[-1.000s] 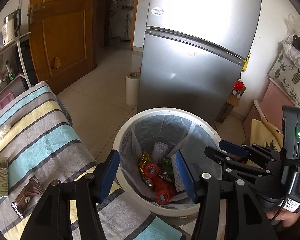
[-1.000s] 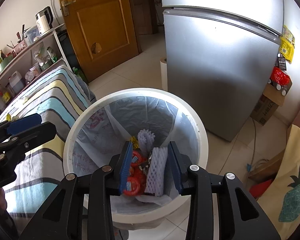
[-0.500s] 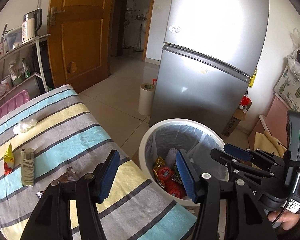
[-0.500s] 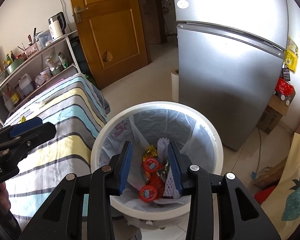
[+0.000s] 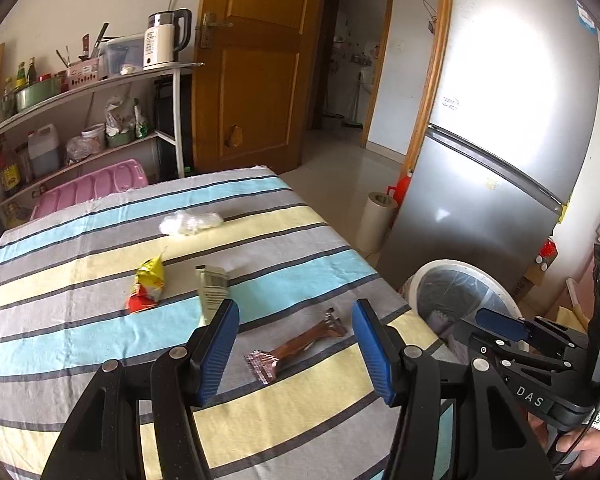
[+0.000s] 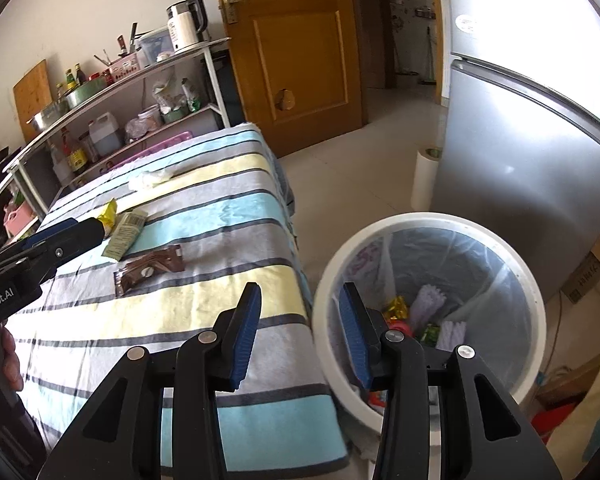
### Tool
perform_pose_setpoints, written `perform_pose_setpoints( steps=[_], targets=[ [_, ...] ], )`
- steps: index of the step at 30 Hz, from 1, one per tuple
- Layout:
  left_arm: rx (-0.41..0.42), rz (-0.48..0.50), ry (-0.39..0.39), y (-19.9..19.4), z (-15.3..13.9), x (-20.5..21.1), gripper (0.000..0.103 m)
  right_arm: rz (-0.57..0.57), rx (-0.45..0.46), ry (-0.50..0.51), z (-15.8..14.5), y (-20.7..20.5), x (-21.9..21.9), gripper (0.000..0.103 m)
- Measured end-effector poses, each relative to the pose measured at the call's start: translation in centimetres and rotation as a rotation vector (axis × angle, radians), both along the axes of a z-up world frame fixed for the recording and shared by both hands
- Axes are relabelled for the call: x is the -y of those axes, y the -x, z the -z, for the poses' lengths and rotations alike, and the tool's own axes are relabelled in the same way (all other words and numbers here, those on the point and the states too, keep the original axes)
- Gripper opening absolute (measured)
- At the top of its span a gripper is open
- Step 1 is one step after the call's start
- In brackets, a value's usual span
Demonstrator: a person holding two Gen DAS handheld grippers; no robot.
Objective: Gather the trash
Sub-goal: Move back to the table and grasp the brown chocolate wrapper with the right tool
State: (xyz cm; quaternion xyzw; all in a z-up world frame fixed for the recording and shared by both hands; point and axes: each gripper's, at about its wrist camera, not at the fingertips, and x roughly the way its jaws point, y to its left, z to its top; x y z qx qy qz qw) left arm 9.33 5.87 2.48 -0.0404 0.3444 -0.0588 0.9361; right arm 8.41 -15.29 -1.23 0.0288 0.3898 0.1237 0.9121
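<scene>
I judge the step as return-to-table for the next pickup: left gripper (image 5: 294,346) and right gripper (image 6: 300,334), its jaws just opening, both spread and empty; next, close on the brown wrapper (image 5: 296,346), apparently foil, lower centre, then the bin (image 6: 428,220).

Four wrappers (image 5: 298,350) lie flat on striped cloth — lined bin (image 6: 432,300) beside, part-filled.

Each camera sits behind its own hand-held gripper, looking forward and down. The left view faces the striped desk (image 5: 80,320) ahead; the right faces the bin (image 6: 538,292). Both share desk, bin, shelves and door.
</scene>
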Motion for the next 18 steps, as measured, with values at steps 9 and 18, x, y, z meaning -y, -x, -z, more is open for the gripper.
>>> perform_pose_setpoints(
  steps=[9,18],
  targets=[
    [-0.015,-0.109,0.027,0.5,0.5,-6.7,0.064,-0.102,-0.049,-0.031,0.6,-1.7,-6.2,0.042],
    [-0.047,-0.172,0.044,-0.1,1.1,-11.6,0.066,-0.145,-0.141,-0.154,1.4,-4.0,-10.0,0.054]
  ],
)
